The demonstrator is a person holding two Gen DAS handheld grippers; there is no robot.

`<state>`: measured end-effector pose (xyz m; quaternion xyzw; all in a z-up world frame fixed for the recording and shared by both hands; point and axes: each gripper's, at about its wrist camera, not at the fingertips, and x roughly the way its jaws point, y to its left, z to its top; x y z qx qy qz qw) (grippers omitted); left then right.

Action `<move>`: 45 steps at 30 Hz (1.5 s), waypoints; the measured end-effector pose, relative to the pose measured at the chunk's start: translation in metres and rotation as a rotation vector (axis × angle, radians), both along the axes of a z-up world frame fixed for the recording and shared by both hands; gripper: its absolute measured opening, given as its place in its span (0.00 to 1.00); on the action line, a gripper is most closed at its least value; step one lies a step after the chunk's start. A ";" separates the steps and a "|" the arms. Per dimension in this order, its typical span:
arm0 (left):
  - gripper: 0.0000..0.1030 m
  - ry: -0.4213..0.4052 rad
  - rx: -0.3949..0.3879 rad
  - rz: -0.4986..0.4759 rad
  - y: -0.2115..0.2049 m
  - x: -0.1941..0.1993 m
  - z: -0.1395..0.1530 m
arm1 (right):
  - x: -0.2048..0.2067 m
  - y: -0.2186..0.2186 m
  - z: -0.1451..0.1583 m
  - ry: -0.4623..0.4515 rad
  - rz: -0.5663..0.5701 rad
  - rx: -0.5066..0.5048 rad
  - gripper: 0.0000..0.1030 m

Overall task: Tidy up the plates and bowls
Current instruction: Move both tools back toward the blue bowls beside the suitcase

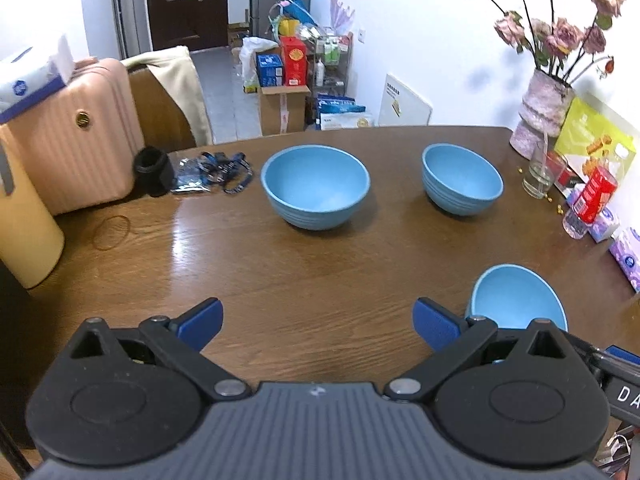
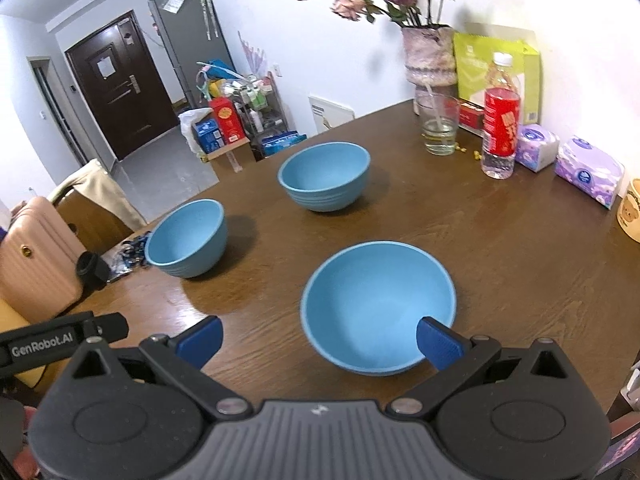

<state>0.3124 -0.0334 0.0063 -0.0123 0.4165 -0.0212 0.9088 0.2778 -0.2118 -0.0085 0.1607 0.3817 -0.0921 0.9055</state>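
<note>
Bowls wait on the wooden table point(image 2: 520, 264) as we hold both tools above its near edge. Our right gripper point(image 2: 318, 340) is spread wide and empty, its right finger point(image 2: 438, 342) overlapping the rim of the near bowl point(image 2: 378, 300), which sits just ahead of it and slightly to its right. Our left gripper point(image 1: 318, 322), equally spread and empty, has only bare tabletop between its fingers; the near bowl lies off to its right. Beyond the near bowl, well apart from it, stand the middle bowl point(image 2: 324, 174) and, further left, the left bowl point(image 2: 186, 236). We judge the right hand the nearer for a first pickup. No plates are in view.
</note>
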 end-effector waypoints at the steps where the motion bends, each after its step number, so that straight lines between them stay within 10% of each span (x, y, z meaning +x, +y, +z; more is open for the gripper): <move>1: 1.00 -0.005 0.002 0.004 0.005 -0.001 0.003 | 0.000 0.005 0.002 -0.003 0.004 -0.001 1.00; 45: 1.00 -0.010 0.037 0.237 0.124 0.103 0.023 | 0.145 0.112 0.015 0.048 0.209 0.033 1.00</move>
